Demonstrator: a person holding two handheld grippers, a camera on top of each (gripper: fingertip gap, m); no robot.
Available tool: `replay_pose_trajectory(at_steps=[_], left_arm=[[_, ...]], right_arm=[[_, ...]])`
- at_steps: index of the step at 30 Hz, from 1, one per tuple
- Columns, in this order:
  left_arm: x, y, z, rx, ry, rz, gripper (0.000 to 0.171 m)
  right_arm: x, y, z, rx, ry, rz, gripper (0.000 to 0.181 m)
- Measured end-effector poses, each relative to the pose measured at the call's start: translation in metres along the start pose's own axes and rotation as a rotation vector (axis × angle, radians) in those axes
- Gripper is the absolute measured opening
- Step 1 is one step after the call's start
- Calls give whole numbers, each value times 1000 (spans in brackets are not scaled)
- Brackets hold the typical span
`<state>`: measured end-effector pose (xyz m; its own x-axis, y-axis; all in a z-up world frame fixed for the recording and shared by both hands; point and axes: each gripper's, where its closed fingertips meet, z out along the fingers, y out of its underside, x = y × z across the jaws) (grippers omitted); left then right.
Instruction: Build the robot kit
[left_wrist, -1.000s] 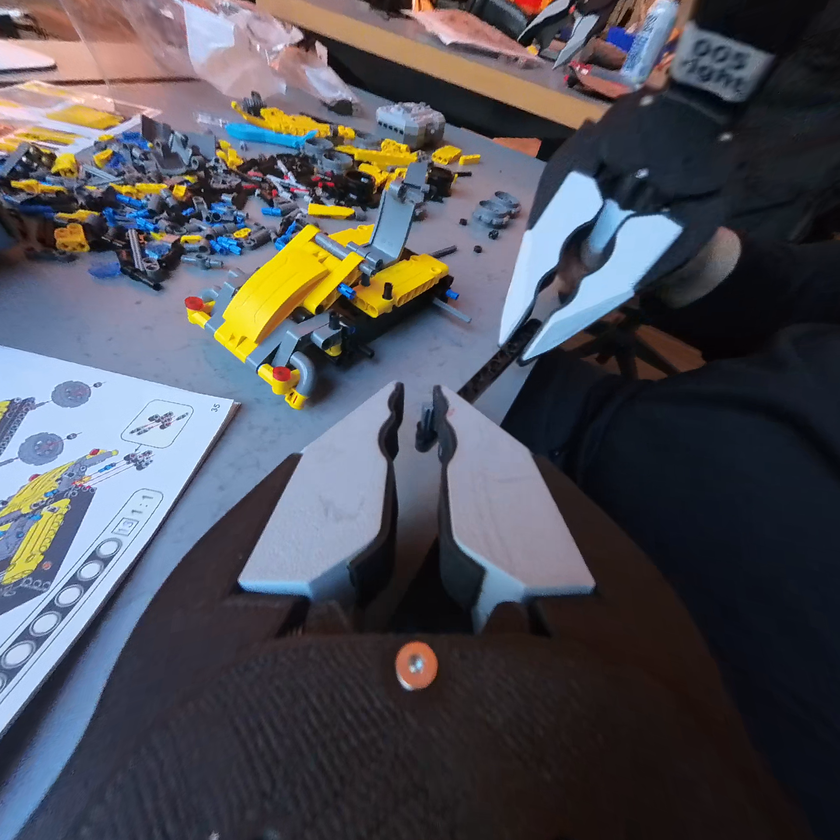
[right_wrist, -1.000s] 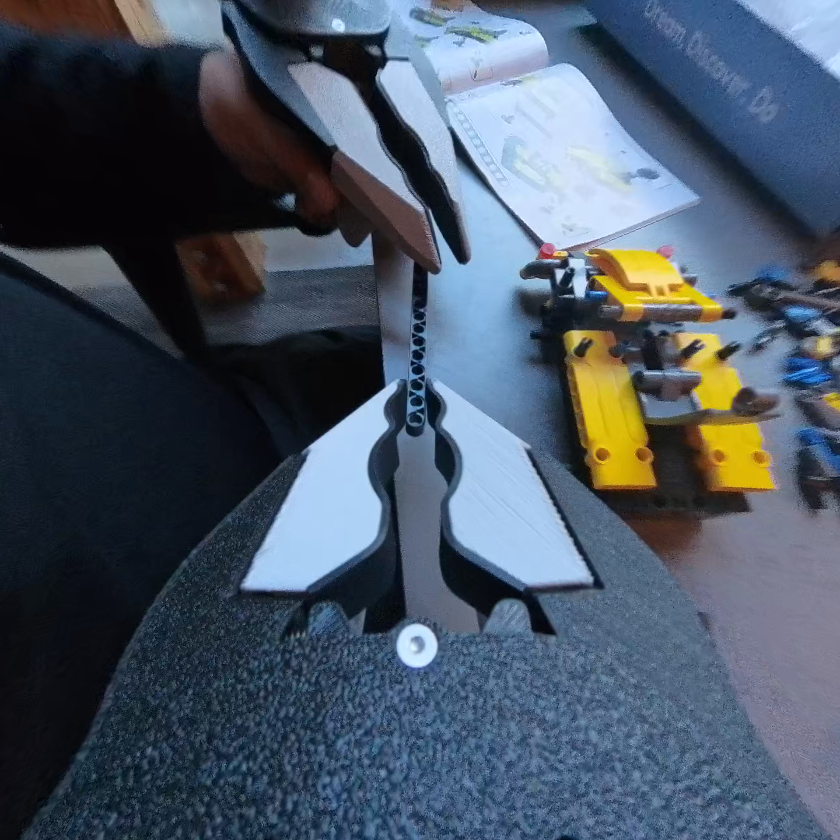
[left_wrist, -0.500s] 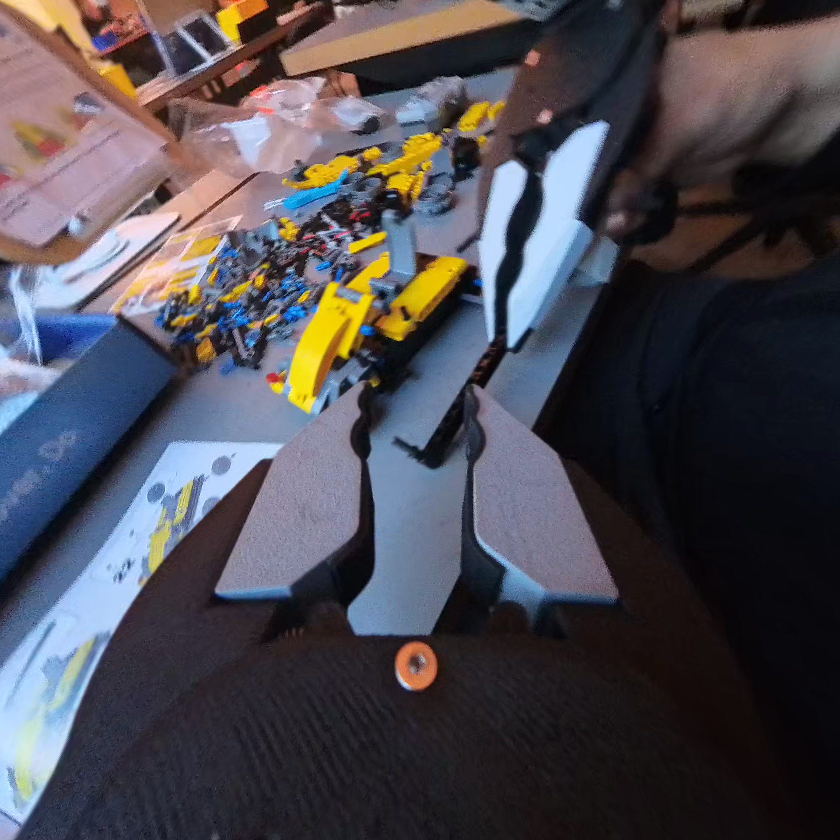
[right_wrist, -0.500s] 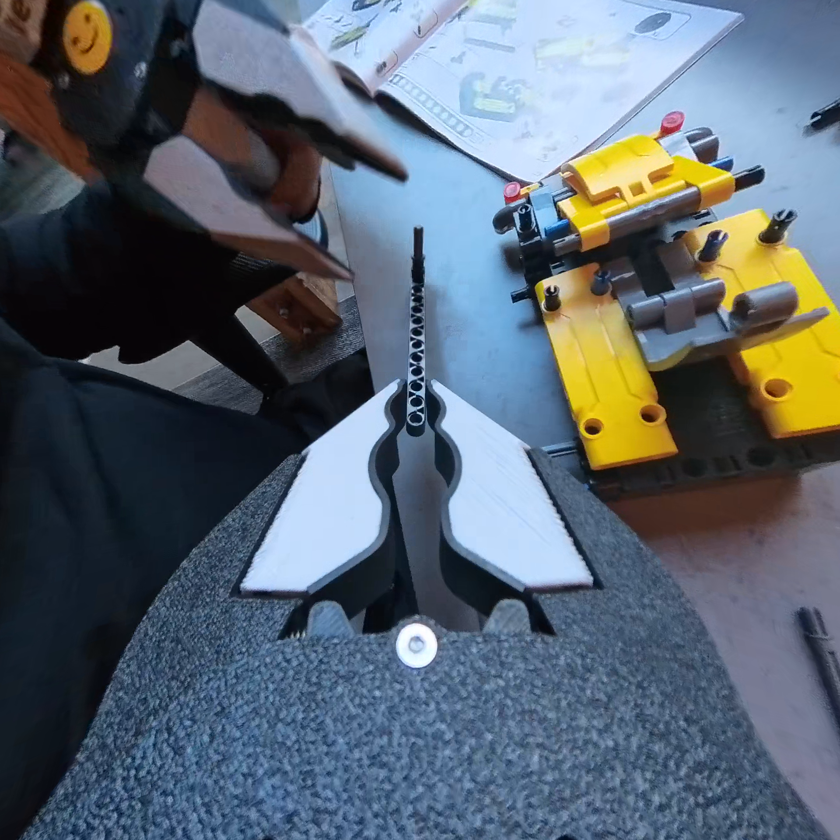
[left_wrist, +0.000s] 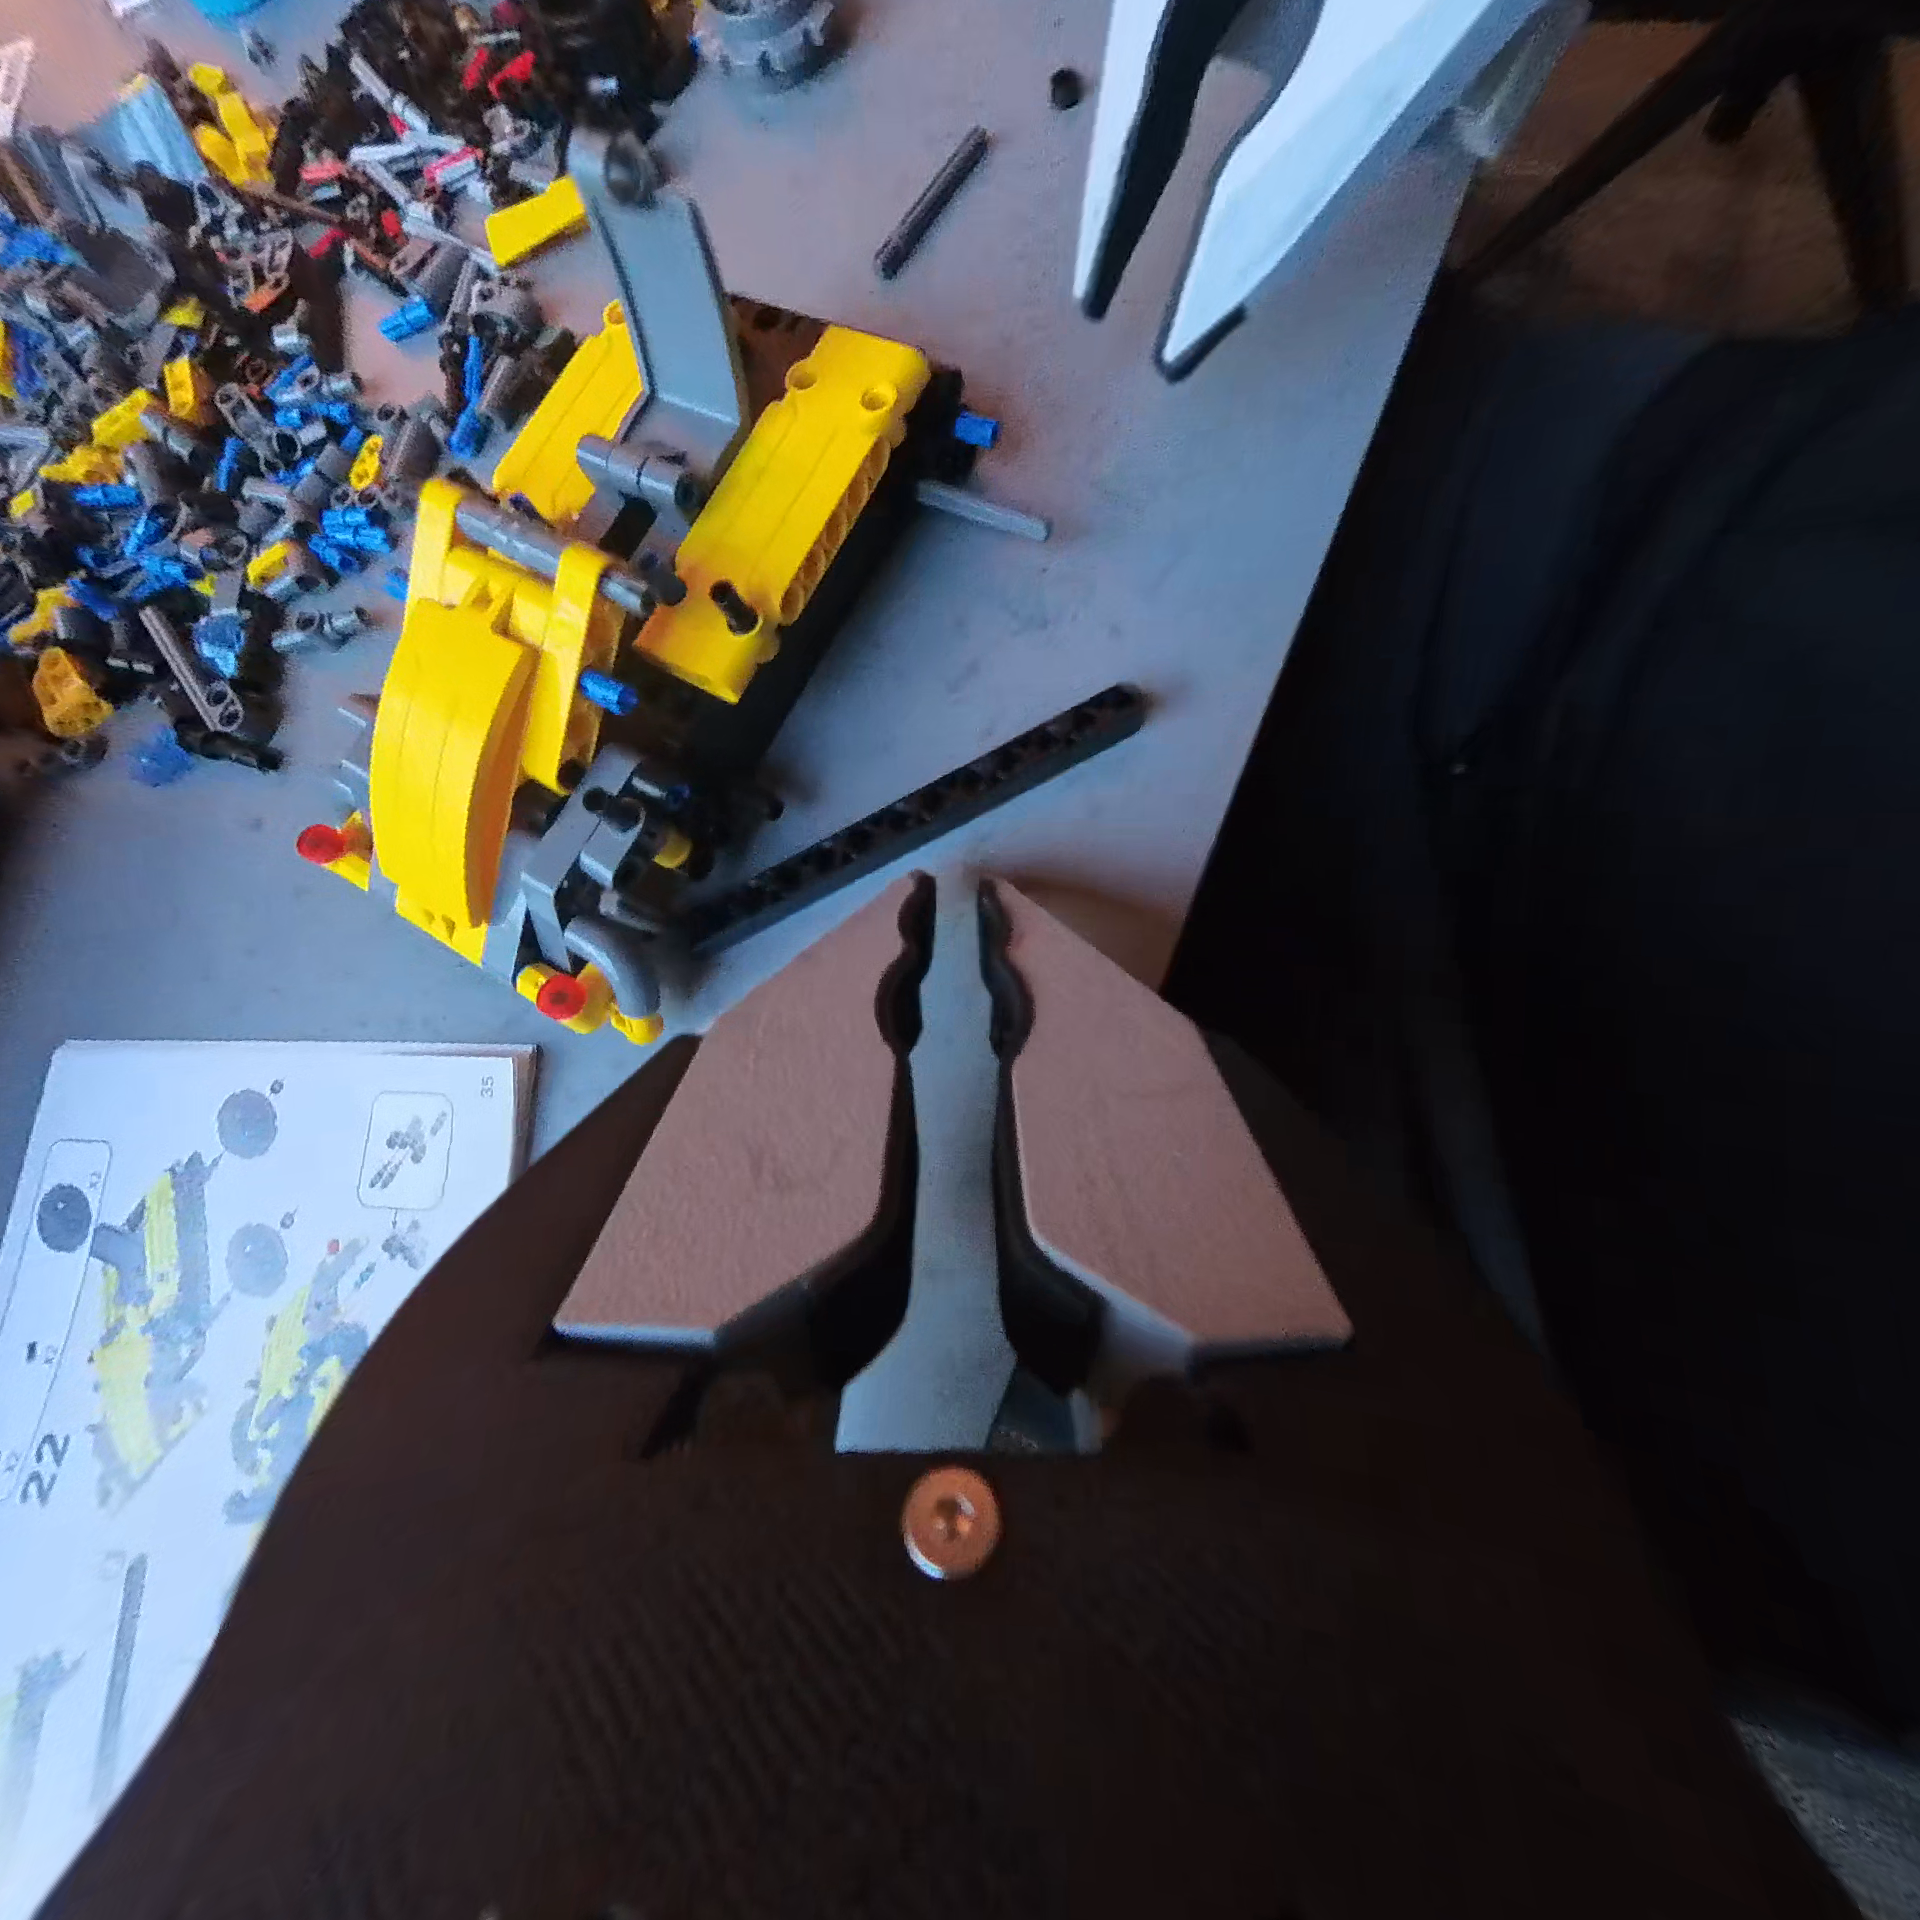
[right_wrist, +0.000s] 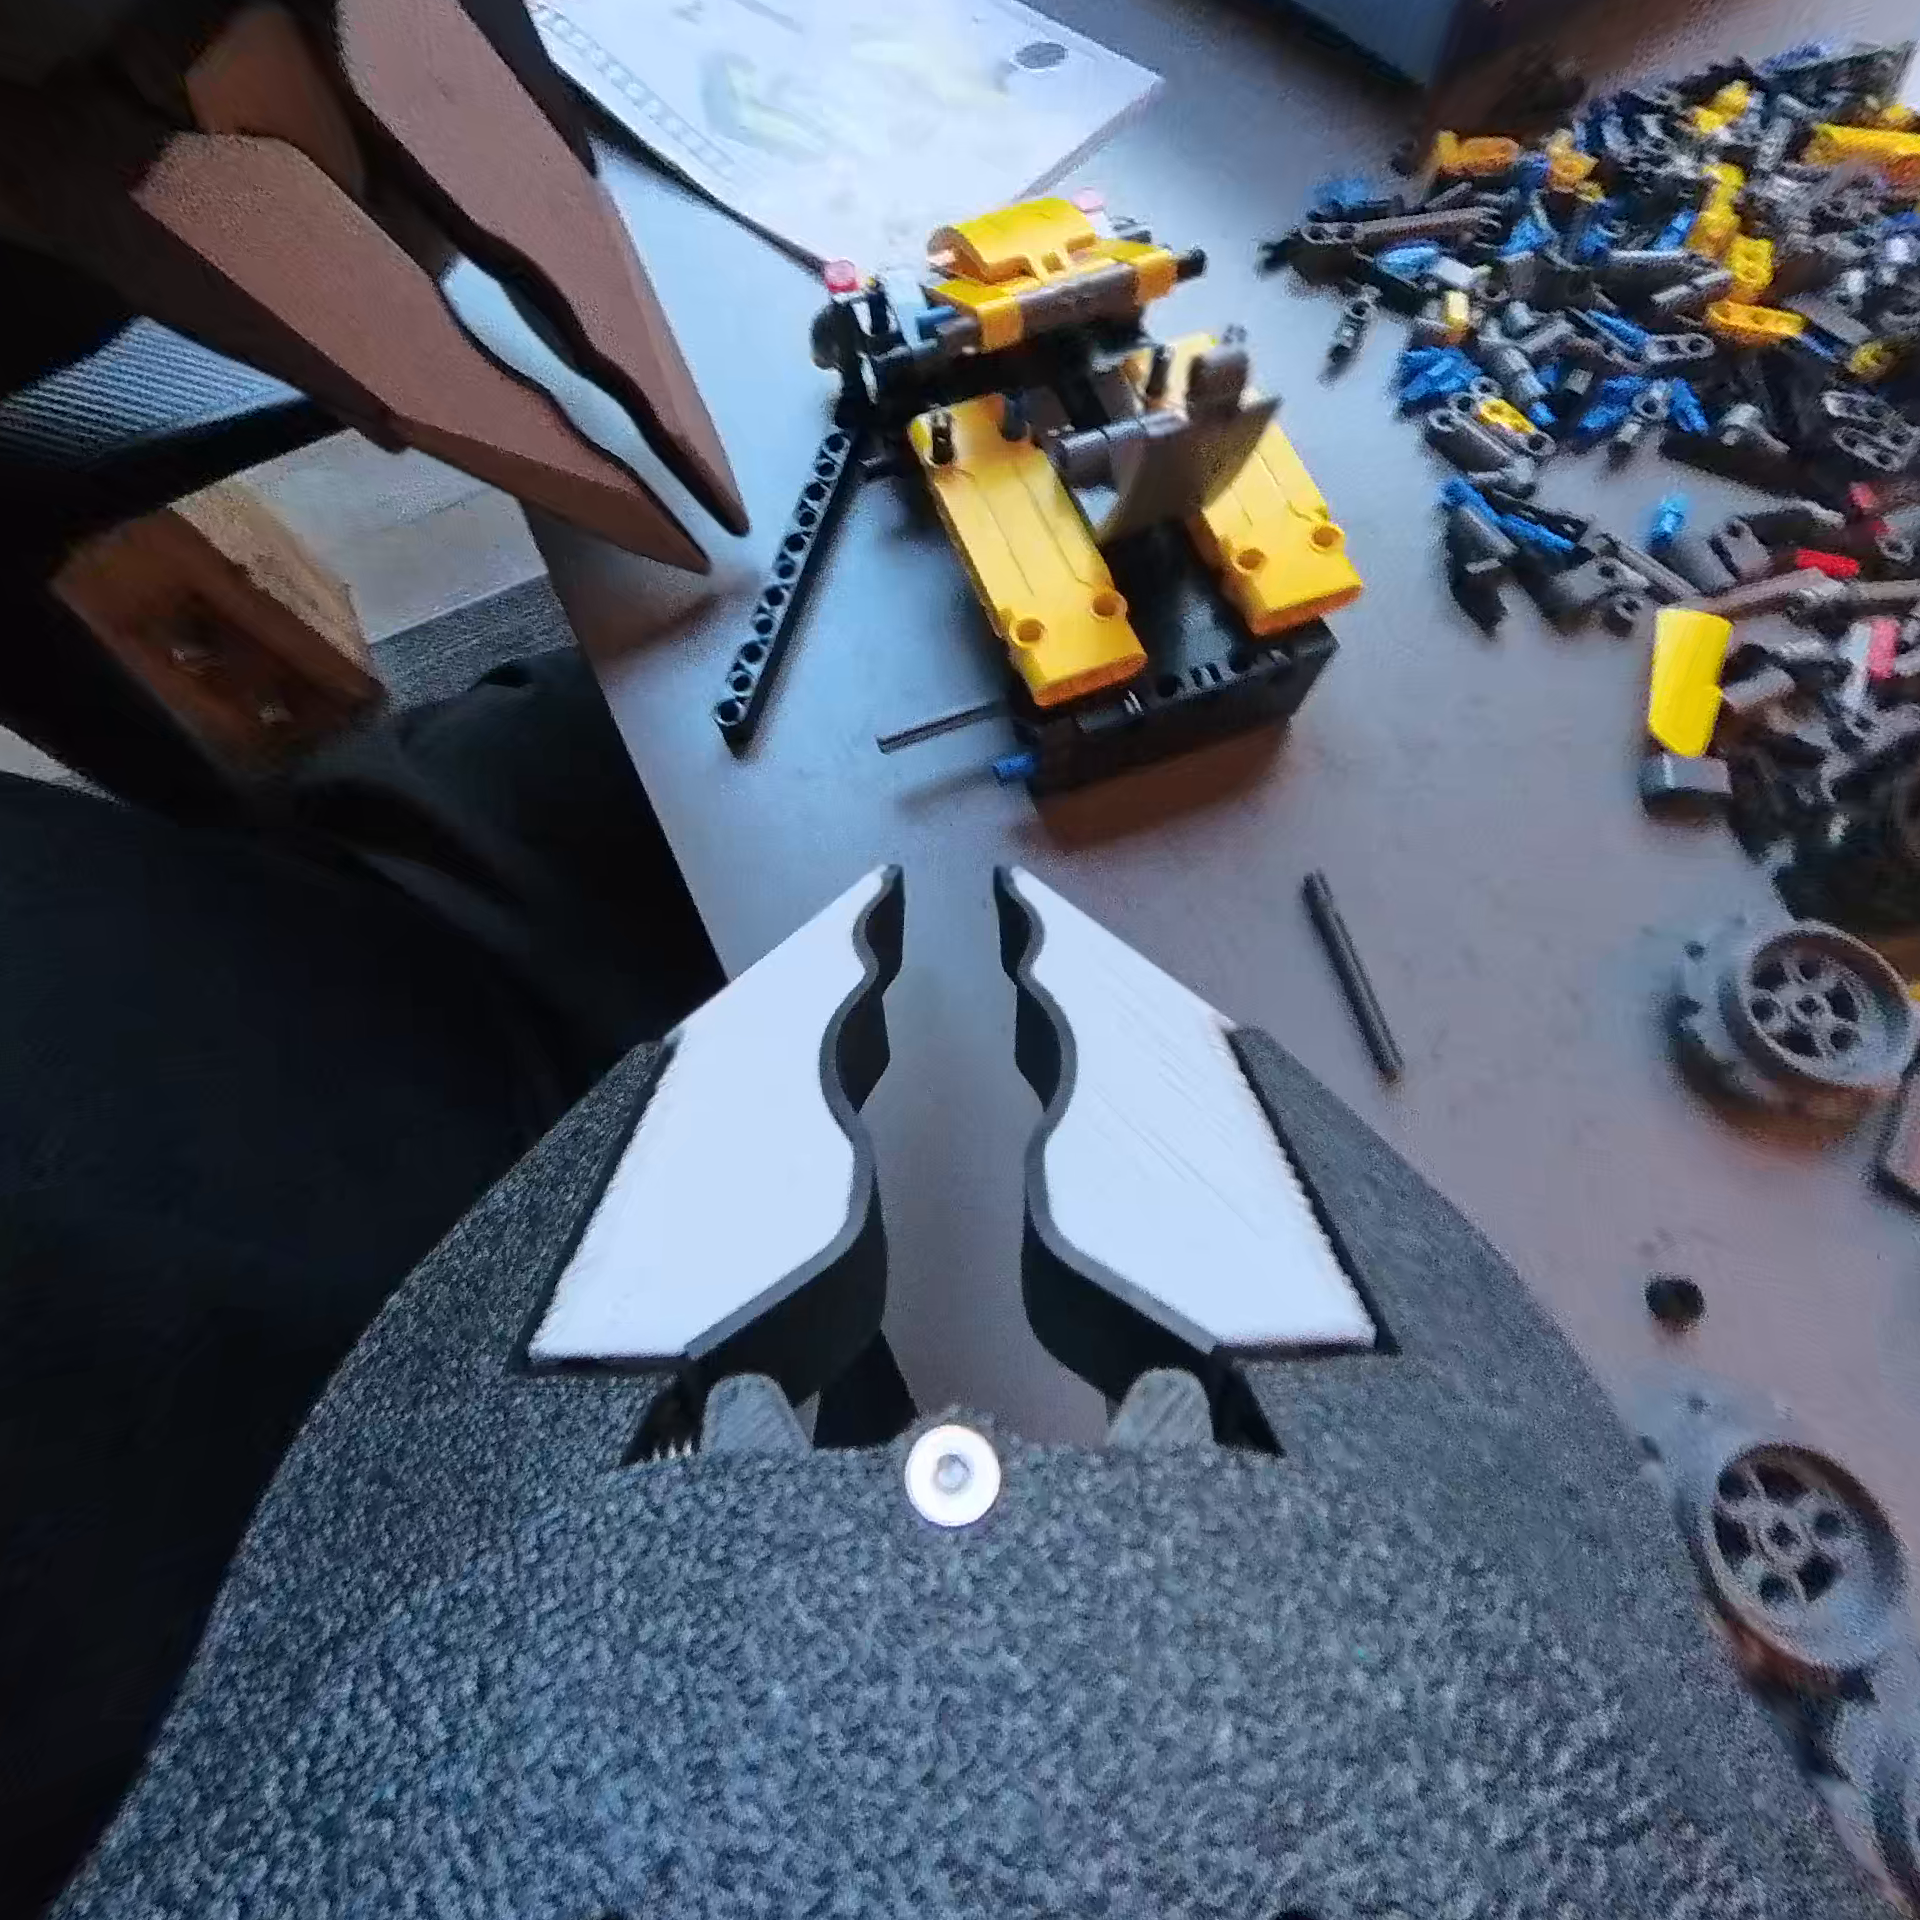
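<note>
Left wrist view: the left gripper hovers over the grey table near its edge, its jaws a narrow slit apart with nothing between them. Just past its tips lies a long black holed beam, flat on the table, one end against the yellow-and-black model. Beyond that, a heap of loose pieces in blue, yellow and black. An instruction booklet lies open at lower left. The right gripper comes in at the top, tips parted, empty.

Right wrist view: the right gripper is above bare table, jaws parted a modest gap, holding nothing. The beam lies ahead, left of the model, apart from these tips. The left gripper hangs at upper left, tips close above the beam. A thin black rod and two dark wheels lie to the right.
</note>
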<state>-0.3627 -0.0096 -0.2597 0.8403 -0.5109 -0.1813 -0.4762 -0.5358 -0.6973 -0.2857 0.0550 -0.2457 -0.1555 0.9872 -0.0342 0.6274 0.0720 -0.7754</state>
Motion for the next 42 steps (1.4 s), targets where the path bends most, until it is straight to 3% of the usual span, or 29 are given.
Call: replay_pose_trajectory(at_steps=[3,8,10,13,15,20,23,26,31,33,34,39,42], left_arm=[[-11,-15,-7,27,-75,39,12],[-46,-49,-16,39,-204,96,40],[-54,-53,-3,-11,-206,197,45],[-66,-36,26,-179,-159,264,65],[-73,-31,35,-252,-146,300,69],[-80,-37,44,-284,11,256,67],[-83,-43,43,-341,179,129,66],[-87,-50,41,-400,401,-55,65],[-100,-54,37,-485,639,-214,66],[-110,-59,39,-469,607,-231,66],[-116,-67,39,-405,559,-207,64],[-133,-101,24,-138,265,83,67],[-113,-94,39,-142,212,350,63]], right_arm=[[8,1,-5,22,58,-21,19],[18,3,4,1,109,-86,36],[20,4,9,-32,126,-166,37],[27,-4,15,-58,209,-333,40],[31,-8,21,-55,238,-428,44],[33,-21,30,23,251,-561,46],[49,-29,30,39,351,-645,47],[59,-47,25,95,421,-736,30],[66,-63,25,145,264,-568,29],[75,-64,24,153,208,-467,25],[77,-65,22,163,174,-424,25],[86,-58,27,131,34,-288,25],[88,-61,28,124,-39,-218,25]])
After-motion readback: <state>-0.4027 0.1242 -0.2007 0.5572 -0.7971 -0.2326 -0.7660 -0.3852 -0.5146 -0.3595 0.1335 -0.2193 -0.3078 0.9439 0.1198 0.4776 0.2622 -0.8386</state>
